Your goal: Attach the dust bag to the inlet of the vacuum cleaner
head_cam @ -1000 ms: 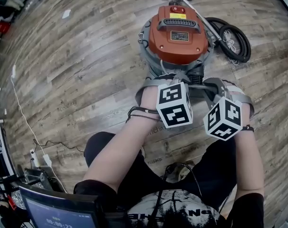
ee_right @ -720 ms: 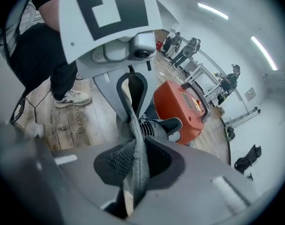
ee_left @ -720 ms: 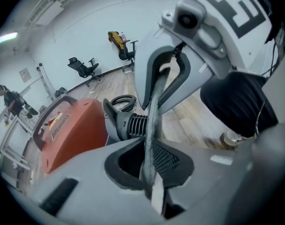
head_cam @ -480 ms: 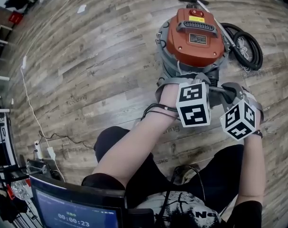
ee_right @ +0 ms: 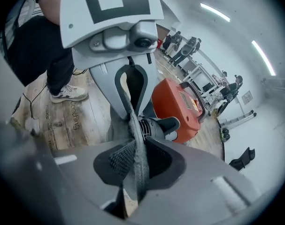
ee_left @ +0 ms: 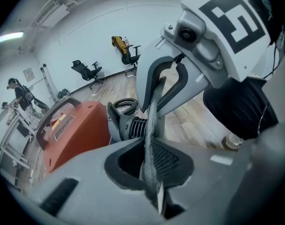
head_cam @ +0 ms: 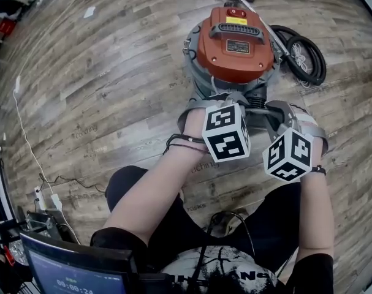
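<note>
Nothing much shifts at the orange vacuum cleaner [head_cam: 235,45]. The left gripper [ee_left: 148,168] and right gripper [ee_right: 135,168] both stay pinched on the grey dust bag [ee_left: 150,123] edge, held just before the vacuum's ribbed inlet [ee_left: 133,127] but not yet seated.

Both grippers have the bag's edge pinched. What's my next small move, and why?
Probably ease both toward the vacuum cleaner, sliding the dust bag mouth over the black ribbed inlet. The left gripper and right gripper are each shut on its grey fabric; the inlet shows just beyond.
</note>
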A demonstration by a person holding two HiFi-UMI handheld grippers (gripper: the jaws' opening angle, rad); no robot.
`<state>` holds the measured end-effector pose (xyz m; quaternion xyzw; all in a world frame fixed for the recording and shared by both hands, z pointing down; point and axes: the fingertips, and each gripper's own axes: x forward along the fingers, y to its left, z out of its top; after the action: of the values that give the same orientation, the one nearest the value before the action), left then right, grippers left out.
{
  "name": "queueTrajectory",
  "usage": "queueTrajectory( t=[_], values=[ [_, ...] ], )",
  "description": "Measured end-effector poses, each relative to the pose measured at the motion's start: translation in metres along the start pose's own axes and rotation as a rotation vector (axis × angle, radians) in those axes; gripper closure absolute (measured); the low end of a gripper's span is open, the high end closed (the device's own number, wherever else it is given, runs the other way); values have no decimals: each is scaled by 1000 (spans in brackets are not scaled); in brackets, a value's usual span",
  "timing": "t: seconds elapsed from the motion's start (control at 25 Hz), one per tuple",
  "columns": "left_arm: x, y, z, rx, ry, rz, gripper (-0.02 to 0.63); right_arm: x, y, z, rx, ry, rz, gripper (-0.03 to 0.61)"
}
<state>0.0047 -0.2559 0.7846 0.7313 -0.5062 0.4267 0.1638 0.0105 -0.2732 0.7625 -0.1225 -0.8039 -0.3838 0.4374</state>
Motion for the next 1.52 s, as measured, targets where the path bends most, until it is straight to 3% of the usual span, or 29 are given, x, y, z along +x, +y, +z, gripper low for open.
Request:
queueTrajectory(
  t=[0.12, 0.28, 0.44, 0.84, 1.28, 1.52],
  values=[
    [0, 0, 0, 12, 7, -1, 582, 0, 1, 1, -5, -10, 2, 522],
    [-3, 0, 13, 25, -37, 0, 577, 4, 0, -14, 99, -50, 21, 520],
    [-5, 0, 29, 62, -64, 28, 574, 13, 1, -29, 153, -26, 29, 518],
    [1, 4, -2, -24, -6, 14, 581, 1, -4, 6, 13, -8, -17, 517],
    [-5, 4, 38, 35, -77, 32, 575, 11, -6, -31, 176, -20, 14, 514],
    [-3, 8, 21, 28, -54, 37, 574, 8, -10, -12, 119, -31, -19, 514]
  ],
)
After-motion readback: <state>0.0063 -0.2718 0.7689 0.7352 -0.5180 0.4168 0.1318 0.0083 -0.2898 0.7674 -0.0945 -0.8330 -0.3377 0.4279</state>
